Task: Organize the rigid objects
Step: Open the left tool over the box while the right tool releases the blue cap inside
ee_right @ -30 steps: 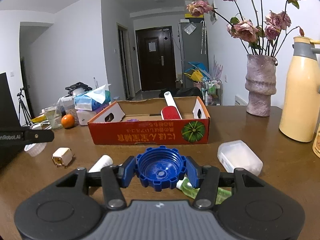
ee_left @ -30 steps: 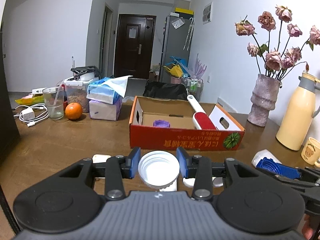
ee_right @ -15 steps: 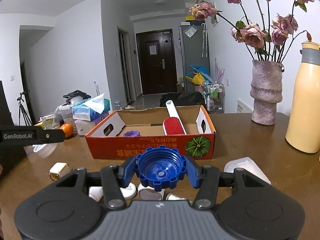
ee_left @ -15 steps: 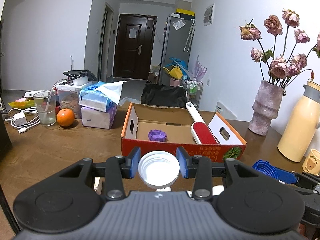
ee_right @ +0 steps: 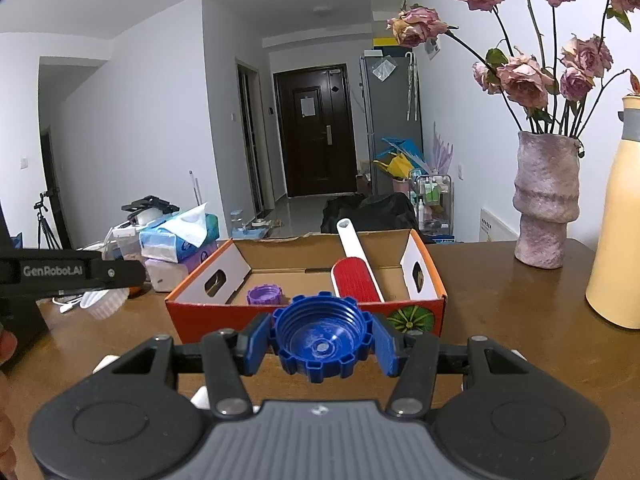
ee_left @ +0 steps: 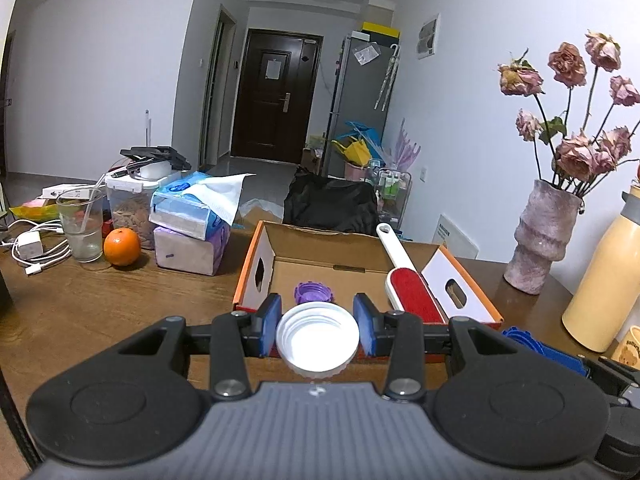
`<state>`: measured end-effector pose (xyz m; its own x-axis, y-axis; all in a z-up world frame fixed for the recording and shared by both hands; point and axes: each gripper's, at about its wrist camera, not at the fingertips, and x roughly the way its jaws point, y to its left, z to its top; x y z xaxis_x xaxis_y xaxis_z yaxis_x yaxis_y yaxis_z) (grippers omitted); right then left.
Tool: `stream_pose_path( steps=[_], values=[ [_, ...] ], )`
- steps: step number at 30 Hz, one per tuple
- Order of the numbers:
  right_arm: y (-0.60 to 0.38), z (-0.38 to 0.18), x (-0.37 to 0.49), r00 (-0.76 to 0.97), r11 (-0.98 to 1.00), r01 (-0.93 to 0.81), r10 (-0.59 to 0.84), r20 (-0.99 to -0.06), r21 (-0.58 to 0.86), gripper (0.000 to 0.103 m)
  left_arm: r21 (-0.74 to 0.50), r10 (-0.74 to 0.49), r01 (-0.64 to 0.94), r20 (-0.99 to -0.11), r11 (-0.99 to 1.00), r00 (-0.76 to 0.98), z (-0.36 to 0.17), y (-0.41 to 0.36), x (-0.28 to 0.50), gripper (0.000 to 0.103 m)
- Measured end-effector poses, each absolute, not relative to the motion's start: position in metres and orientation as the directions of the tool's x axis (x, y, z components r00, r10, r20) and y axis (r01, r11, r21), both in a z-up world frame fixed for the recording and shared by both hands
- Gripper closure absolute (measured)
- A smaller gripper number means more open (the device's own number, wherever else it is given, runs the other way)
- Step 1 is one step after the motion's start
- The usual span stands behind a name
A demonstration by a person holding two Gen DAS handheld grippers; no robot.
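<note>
My left gripper (ee_left: pixel 318 330) is shut on a white screw cap (ee_left: pixel 318 338), held just in front of the near wall of an orange cardboard box (ee_left: pixel 256 264). My right gripper (ee_right: pixel 320 338) is shut on a blue notched cap (ee_right: pixel 320 336), also just short of the box (ee_right: pixel 304 318). Inside the box lie a purple cap (ee_left: pixel 313 291) (ee_right: pixel 264 295) and a red and white lint brush (ee_left: pixel 408 288) (ee_right: pixel 354 268). The left gripper's side shows at the left edge of the right wrist view, with the white cap (ee_right: pixel 106 302) under it.
On the wooden table (ee_left: pixel 92 300) stand tissue packs (ee_left: pixel 192 224), an orange (ee_left: pixel 122 246), a glass (ee_left: pixel 82 224), a charger with cable (ee_left: pixel 30 248), a vase of dried roses (ee_right: pixel 546 208), a yellow flask (ee_left: pixel 604 280) and a mug (ee_left: pixel 630 350). Small white items (ee_right: pixel 108 360) lie below my right gripper.
Both grippers have moved toward the box and a little up, each keeping its cap. The box now looks nearer and its inside shows more.
</note>
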<state>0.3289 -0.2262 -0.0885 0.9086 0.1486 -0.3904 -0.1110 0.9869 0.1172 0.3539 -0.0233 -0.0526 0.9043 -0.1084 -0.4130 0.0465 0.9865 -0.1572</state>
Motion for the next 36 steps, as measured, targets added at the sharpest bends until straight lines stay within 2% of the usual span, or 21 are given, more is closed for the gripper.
stream_pose_path(
  steps=[13,36],
  values=[
    [-0.221,-0.087,0.364,0.914,0.986,-0.110,0.151,-0.377,0.126,0.050,-0.197,-0.095,0.011,-0.420,0.980,0.902,-0.057,-0.022,0.391,0.062],
    [-0.214,-0.087,0.432,0.926,0.987,-0.083,0.126,-0.357,0.135,0.050,-0.195,-0.076,-0.006,-0.409,0.981,0.909,-0.060,-0.035,0.465,0.062]
  ],
)
